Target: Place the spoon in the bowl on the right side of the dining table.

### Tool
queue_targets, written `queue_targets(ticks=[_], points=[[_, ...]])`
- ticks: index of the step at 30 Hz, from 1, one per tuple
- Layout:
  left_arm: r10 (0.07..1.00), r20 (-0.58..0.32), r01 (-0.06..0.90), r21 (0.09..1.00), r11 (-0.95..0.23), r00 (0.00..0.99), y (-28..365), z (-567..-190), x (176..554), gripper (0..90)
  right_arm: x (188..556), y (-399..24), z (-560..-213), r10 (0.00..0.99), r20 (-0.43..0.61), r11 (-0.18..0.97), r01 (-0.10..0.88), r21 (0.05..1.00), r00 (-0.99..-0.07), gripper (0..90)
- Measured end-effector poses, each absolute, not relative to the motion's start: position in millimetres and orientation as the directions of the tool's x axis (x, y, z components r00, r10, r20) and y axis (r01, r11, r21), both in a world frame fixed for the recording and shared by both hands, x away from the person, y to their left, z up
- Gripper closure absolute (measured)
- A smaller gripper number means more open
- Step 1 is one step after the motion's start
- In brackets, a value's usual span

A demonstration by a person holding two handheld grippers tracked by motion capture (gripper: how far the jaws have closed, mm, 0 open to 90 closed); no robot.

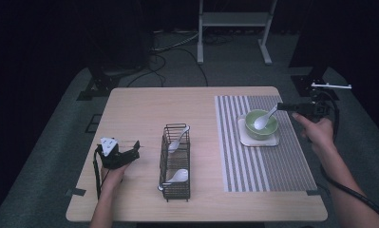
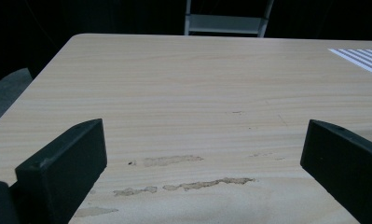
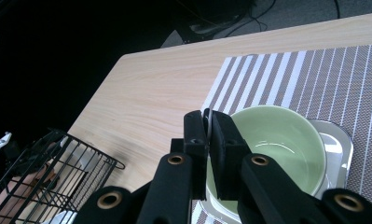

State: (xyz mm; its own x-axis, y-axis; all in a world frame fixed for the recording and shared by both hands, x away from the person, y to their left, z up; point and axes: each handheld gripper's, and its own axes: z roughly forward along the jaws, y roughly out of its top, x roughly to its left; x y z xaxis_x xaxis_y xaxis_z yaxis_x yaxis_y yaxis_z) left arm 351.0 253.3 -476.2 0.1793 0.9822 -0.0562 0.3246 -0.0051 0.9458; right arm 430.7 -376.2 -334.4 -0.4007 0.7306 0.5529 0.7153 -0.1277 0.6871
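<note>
In the high view, a white spoon is being held by its handle in the right gripper, its scoop resting in the green bowl on the striped mat toward the tabletop's right edge, while two more spoons are lying in the wire basket near the front edge. In the left gripper view, the left gripper is being held low over the bare table with its jaws wide apart. In the right gripper view, the jaws are being pressed together on the thin spoon handle above the bowl's near rim.

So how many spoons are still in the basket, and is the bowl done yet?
One white spoon is in hand: the right gripper is shut on its handle, with the scoop resting inside the green bowl on the striped mat. Two spoons remain in the black wire basket. The left gripper rests open on the table, holding nothing.
</note>
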Motion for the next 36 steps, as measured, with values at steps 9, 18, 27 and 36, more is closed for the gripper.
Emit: queue_targets(ticks=[9,18,27,36], points=[[0.982,-0.052,0.325,0.946,-0.009,0.180,253.2,-476.2,351.0,0.0,432.8,-378.3,-339.7,0.740,0.551,-0.133,0.719,0.683,-0.386,85.2],[0.982,-0.053,0.324,0.946,-0.009,0.180,253.2,-476.2,350.9,0.0,435.6,-377.1,-346.2,0.749,0.545,-0.128,0.725,0.677,-0.376,85.2],[0.982,-0.052,0.325,0.946,-0.010,0.181,253.2,-476.1,350.9,0.0,439.6,-373.6,-351.1,0.755,0.543,-0.128,0.729,0.672,-0.368,85.2],[0.982,-0.053,0.324,0.946,-0.008,0.181,253.2,-476.2,350.9,0.0,443.6,-368.4,-354.8,0.762,0.536,-0.118,0.736,0.667,-0.364,85.2]])
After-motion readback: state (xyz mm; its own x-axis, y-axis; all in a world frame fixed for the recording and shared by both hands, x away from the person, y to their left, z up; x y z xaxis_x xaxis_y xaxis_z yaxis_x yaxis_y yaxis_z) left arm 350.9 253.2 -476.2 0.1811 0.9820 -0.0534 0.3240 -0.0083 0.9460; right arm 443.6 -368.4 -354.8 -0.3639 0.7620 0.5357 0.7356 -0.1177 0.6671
